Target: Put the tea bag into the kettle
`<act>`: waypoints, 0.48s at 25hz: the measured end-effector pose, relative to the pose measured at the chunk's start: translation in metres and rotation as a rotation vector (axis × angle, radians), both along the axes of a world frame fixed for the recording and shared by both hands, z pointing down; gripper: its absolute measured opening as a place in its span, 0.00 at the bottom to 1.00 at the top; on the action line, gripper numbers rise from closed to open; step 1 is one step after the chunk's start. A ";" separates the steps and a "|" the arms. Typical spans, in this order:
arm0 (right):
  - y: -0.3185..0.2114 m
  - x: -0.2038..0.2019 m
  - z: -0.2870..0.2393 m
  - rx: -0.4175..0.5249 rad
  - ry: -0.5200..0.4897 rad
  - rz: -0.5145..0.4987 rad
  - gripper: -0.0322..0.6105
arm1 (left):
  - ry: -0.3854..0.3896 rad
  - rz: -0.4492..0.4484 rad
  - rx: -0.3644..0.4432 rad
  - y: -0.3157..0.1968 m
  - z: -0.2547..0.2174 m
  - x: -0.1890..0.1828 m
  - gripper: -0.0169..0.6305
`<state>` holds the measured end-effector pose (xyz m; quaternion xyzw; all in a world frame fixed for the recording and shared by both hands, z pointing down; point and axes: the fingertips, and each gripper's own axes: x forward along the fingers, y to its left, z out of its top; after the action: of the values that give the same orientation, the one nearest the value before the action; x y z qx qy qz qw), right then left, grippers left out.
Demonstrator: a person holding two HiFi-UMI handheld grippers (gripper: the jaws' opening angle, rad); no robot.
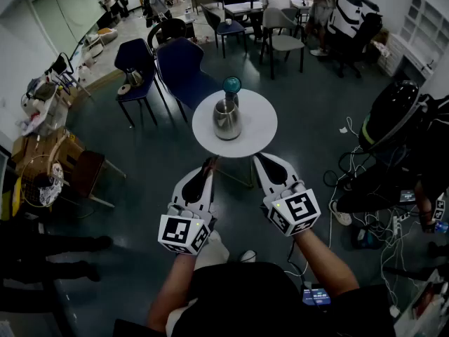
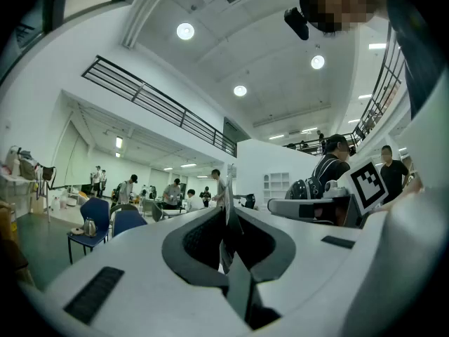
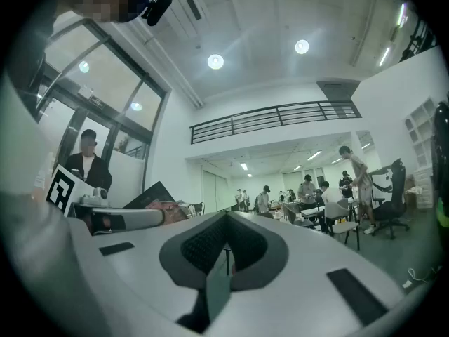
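Half done at most: tea bag [image 2: 226, 182] pinched in left gripper [image 1: 208, 163], right gripper [image 1: 258, 158] pressed together, empty. Leaves the drop into kettle [image 1: 226, 118].

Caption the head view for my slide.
Left hand-held gripper holds the tea bag short of the steel kettle on the round table; right hand-held gripper shut, empty.

A thin strip [image 2: 227, 185] in the left gripper [image 2: 228, 215], identity unclear.
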<state>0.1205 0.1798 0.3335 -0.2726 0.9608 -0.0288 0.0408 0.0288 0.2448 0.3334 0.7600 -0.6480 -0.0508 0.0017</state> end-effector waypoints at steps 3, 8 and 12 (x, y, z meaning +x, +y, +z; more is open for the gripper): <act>-0.004 0.000 0.001 -0.001 0.001 0.007 0.08 | 0.002 -0.002 -0.005 -0.004 -0.001 0.000 0.08; -0.010 0.003 0.003 -0.009 -0.013 0.012 0.08 | -0.005 0.001 -0.003 -0.009 0.003 0.002 0.08; -0.019 0.001 0.001 -0.006 -0.013 0.009 0.08 | -0.009 -0.002 -0.006 -0.017 0.003 -0.001 0.08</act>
<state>0.1213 0.1610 0.3346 -0.2770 0.9592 -0.0333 0.0465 0.0282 0.2279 0.3363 0.7597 -0.6487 -0.0457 0.0010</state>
